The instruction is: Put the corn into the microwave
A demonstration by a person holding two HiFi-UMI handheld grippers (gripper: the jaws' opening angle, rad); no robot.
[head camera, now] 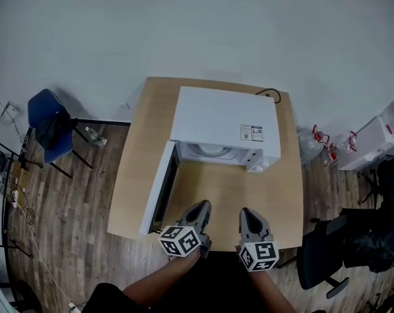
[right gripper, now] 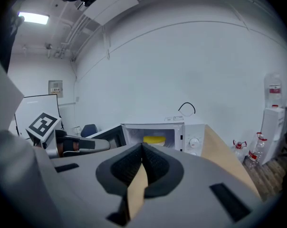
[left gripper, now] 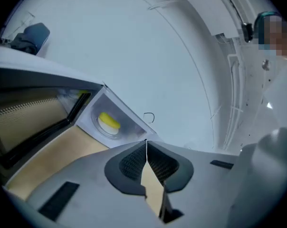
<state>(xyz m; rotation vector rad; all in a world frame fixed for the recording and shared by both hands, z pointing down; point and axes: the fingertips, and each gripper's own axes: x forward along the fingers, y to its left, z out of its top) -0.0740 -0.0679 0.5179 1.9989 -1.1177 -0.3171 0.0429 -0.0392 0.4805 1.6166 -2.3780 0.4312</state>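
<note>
A white microwave (head camera: 223,126) stands at the back of the wooden table (head camera: 132,194) with its door (head camera: 159,188) swung open to the left. The yellow corn (left gripper: 109,121) lies inside on the white turntable plate (left gripper: 108,128); the right gripper view also shows the corn (right gripper: 154,139) in the cavity. My left gripper (head camera: 200,207) and right gripper (head camera: 248,215) hover side by side over the table's front edge, apart from the microwave. Both the left gripper (left gripper: 146,144) and the right gripper (right gripper: 142,147) are shut with nothing between the pads.
A blue chair (head camera: 50,126) and a bottle (head camera: 96,137) are on the floor to the left. A black office chair (head camera: 327,253), water bottles (head camera: 324,142) and a white box (head camera: 379,135) stand to the right. A black cable (head camera: 269,94) loops behind the microwave.
</note>
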